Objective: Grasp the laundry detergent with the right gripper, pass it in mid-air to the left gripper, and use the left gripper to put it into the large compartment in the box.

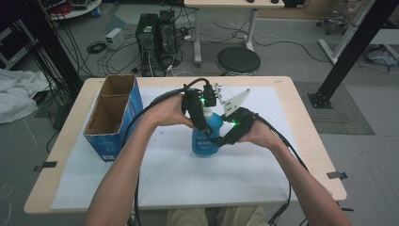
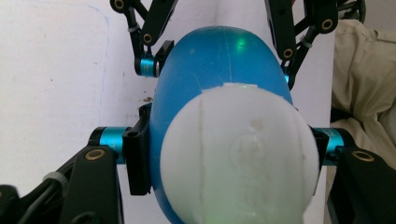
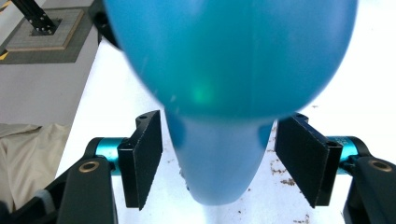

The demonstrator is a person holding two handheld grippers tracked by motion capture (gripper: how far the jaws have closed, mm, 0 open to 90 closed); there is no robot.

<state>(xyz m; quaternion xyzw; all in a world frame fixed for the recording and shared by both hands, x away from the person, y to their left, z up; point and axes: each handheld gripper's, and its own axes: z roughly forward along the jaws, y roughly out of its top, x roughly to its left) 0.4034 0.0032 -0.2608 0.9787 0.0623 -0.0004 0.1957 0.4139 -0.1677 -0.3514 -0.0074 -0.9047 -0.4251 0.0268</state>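
A blue bottle [image 1: 204,142] with a white cap [image 2: 238,154] stands upright on the white mat [image 1: 179,179] at the table's middle. My left gripper [image 1: 205,121] comes down from above and is shut on the bottle near its cap; in the left gripper view its pads [image 2: 138,161] press the blue body [image 2: 210,60] on both sides. My right gripper [image 1: 224,137] reaches in from the right at the bottle's side. Its jaws are open in the right gripper view: the black pads [image 3: 145,156] stand apart on either side of the bottle [image 3: 224,60] without touching it.
An open blue cardboard box [image 1: 113,117] stands at the table's left. The wooden table edge [image 1: 44,188] frames the mat. Beyond the far edge are a black stool [image 1: 237,60], computer towers [image 1: 155,33] and floor cables. A black frame post [image 1: 348,52] rises at the right.
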